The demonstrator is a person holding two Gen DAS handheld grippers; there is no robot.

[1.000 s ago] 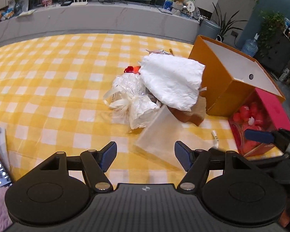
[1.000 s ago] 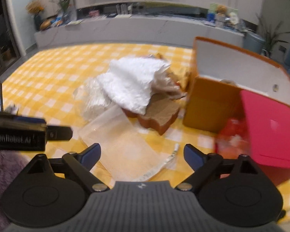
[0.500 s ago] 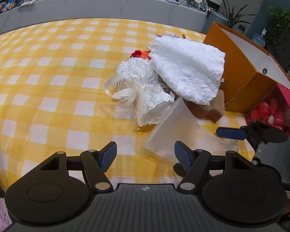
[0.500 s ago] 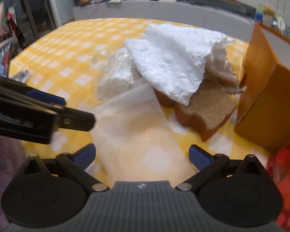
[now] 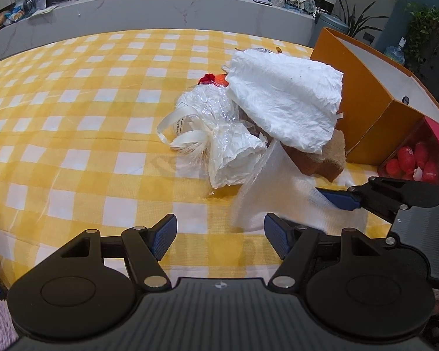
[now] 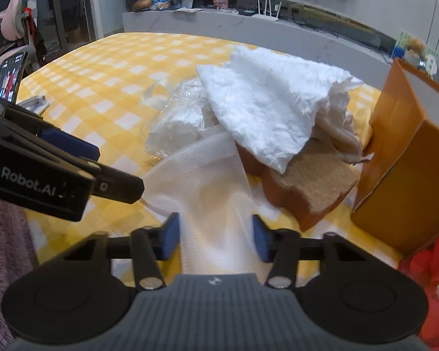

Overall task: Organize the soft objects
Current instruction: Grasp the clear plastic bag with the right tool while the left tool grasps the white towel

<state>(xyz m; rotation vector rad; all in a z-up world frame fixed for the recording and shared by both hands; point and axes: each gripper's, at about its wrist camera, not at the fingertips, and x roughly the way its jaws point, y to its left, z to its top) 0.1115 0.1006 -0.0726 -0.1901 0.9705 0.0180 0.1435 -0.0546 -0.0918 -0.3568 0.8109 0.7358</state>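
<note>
A translucent white mesh sheet lies on the yellow checked tablecloth; it also shows in the left wrist view. My right gripper straddles its near end, fingers partly closed around it, not clamped. Behind it lie a toy bread slice, a crumpled white paper sheet and a clear plastic bundle with a cream ribbon. My left gripper is open and empty, just left of the mesh sheet.
An orange box stands open at the right, with a red box of red soft toys beside it. A phone stands at the table's left edge. A grey counter runs behind.
My right gripper has moved forward over the mesh sheet and its fingers have narrowed around it. The sheet's near end has lifted slightly. My left gripper has moved a little closer.
</note>
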